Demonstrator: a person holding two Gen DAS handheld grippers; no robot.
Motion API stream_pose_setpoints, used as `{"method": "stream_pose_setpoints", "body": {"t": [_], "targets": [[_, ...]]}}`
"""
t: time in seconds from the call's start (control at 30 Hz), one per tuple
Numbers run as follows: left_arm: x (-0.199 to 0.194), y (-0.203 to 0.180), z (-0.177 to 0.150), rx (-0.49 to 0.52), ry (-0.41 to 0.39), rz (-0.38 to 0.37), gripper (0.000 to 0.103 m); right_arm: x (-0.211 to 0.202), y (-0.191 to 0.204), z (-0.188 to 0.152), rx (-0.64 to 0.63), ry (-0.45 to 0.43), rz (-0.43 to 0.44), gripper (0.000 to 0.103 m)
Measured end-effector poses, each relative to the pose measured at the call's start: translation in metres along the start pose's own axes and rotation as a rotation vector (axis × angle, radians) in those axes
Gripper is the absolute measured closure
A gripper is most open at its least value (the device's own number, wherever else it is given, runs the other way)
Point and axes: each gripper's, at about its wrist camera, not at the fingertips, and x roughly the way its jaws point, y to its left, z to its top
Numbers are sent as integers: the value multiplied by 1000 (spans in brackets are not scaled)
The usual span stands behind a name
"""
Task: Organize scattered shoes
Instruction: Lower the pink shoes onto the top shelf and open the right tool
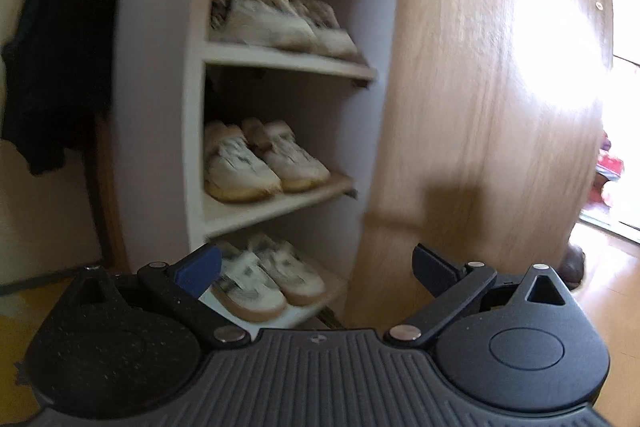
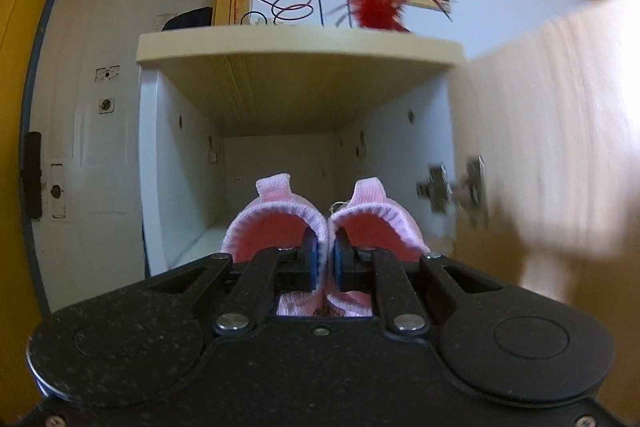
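A pair of pink knit shoes rides in the right gripper, its blue pads pressed together on the two inner collar edges so both shoes hang side by side, openings facing the camera, at the mouth of the top compartment of a white shoe cabinet. That compartment, at twelve o'clock from the gripper, shows bare white walls and floor beyond the shoes; whether the soles already touch the floor is hidden by the gripper body. On the cabinet's top board, a red feather and loops of wire sit at twelve to one o'clock, and the open wooden door swings out at three o'clock. The left gripper is spread wide and carries nothing, hanging before the lower shelves. There, three pairs of pale sneakers are already lined up: one on the upper shelf at eleven o'clock, one on the middle shelf, and one on the bottom shelf just past the left finger. A dark garment hangs at nine o'clock. Judging by this, most of the tidying looks done, with the pink pair the one in hand; setting it down inside and letting go appears to remain. No loose shoes are clearly visible on the floor, though a dark shape by the door's foot is too blurred to identify.
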Motion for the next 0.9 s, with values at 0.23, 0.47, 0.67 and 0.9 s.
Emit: {"method": "stream_pose_setpoints", "body": {"t": [0.23, 0.47, 0.67, 0.9], "targets": [[-7, 12, 8, -34, -78, 72, 1, 35, 9, 34, -7, -24, 2, 94], [1, 15, 11, -71, -52, 46, 1, 79, 12, 45, -10, 7, 0, 94], [3, 25, 10, -93, -41, 54, 1, 112, 10, 36, -3, 41, -10, 90], [2, 41, 13, -113, -45, 95, 1, 139, 18, 37, -40, 116, -40, 77]]}}
